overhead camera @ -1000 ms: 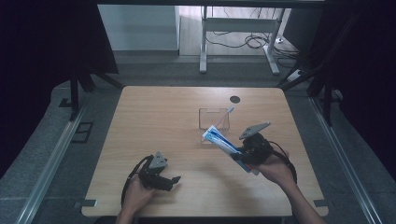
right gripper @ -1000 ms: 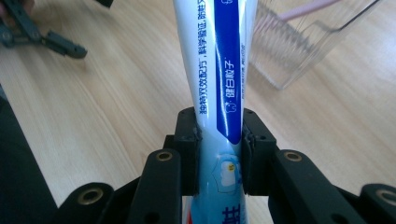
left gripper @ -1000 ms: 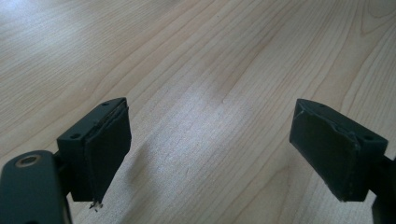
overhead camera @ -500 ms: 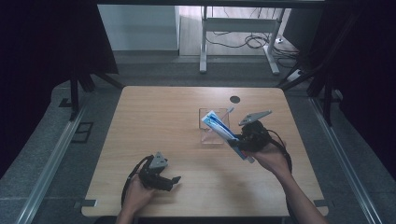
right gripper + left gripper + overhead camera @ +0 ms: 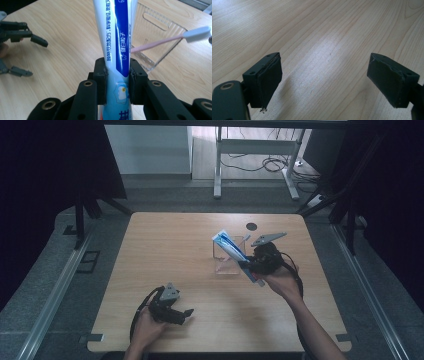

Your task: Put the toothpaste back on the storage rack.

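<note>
Toothpaste tube held up over the clear holder.

The toothpaste tube is clamped between the pads of the right gripper, tilted with its far end over the clear plastic holder near the table's middle. A pink toothbrush is seen leaning in that holder. The left gripper is rested at the near left, well apart, its jaws spread wide with bare wood between them.

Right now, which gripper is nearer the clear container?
The right gripper: it holds the toothpaste tube right at the clear container. The left gripper rests far off near the table's front edge.
</note>
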Motion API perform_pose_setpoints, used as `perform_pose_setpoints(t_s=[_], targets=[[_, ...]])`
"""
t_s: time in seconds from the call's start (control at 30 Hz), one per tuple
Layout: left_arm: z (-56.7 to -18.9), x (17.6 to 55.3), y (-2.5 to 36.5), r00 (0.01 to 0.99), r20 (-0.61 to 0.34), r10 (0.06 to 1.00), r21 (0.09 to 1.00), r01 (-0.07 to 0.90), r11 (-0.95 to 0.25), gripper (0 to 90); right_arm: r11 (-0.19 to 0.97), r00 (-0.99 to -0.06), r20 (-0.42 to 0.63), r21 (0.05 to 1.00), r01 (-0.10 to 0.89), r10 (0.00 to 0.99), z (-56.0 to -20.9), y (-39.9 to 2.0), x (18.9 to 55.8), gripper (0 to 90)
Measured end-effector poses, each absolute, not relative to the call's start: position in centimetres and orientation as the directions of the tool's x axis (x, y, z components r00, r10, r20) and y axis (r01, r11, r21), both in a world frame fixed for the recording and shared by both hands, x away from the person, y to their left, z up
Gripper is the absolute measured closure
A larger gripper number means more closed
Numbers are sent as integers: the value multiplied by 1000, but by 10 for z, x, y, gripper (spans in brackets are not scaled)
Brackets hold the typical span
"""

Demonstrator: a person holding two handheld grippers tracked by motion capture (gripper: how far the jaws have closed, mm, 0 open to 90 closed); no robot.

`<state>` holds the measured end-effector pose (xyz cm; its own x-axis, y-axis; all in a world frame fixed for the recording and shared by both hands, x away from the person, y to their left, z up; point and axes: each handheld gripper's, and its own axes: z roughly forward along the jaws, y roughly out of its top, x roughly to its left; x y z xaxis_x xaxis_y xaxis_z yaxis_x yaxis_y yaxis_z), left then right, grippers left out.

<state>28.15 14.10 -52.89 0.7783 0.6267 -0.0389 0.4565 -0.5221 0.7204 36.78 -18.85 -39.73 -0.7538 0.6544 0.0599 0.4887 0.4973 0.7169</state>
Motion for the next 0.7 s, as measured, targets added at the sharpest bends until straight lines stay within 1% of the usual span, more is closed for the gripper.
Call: perform_pose_setpoints(t_s=[0.7], targets=[[-529,282,142,782,-49,621,722,457,-519,130,437,-747,69,774,459,662,-395,-168,399,732]])
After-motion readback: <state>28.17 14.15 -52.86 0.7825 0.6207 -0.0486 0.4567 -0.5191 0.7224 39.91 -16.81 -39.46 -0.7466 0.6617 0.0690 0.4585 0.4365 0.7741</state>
